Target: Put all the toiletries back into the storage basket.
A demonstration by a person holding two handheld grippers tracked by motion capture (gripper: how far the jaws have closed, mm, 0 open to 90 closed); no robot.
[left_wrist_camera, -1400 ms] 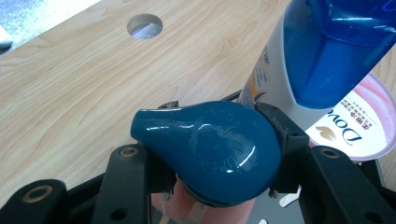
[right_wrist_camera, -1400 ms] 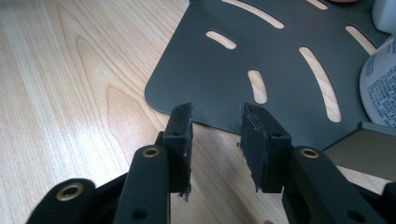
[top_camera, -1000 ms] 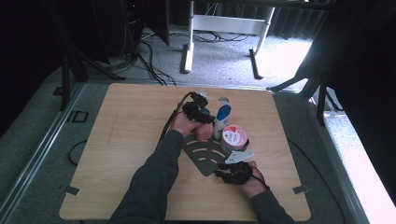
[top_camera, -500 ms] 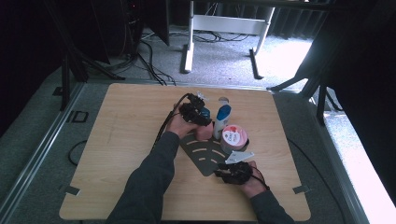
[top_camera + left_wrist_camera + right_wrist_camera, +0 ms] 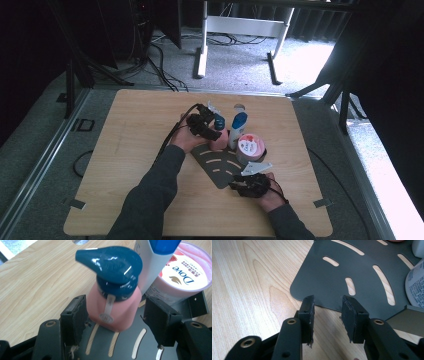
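Three toiletries are crowding the far end of the dark slotted shelf plate (image 5: 220,162): a pink pump bottle (image 5: 113,307), a white tube with a blue cap (image 5: 238,128) and a pink tub (image 5: 250,147) with its lid on, so its contents are hidden. The left gripper (image 5: 115,322) is sitting with its jaws apart on either side of the pump bottle, neither pad clearly touching it, probably to set it upright on the plate or to take it. The bottle is standing at about twelve o'clock from that gripper, touching the tube at its two o'clock. The right gripper (image 5: 327,315) is hovering at the plate's near edge, toward six o'clock on the table (image 5: 125,125), jaws a little apart and gripping nothing, likely ready to steady the plate.
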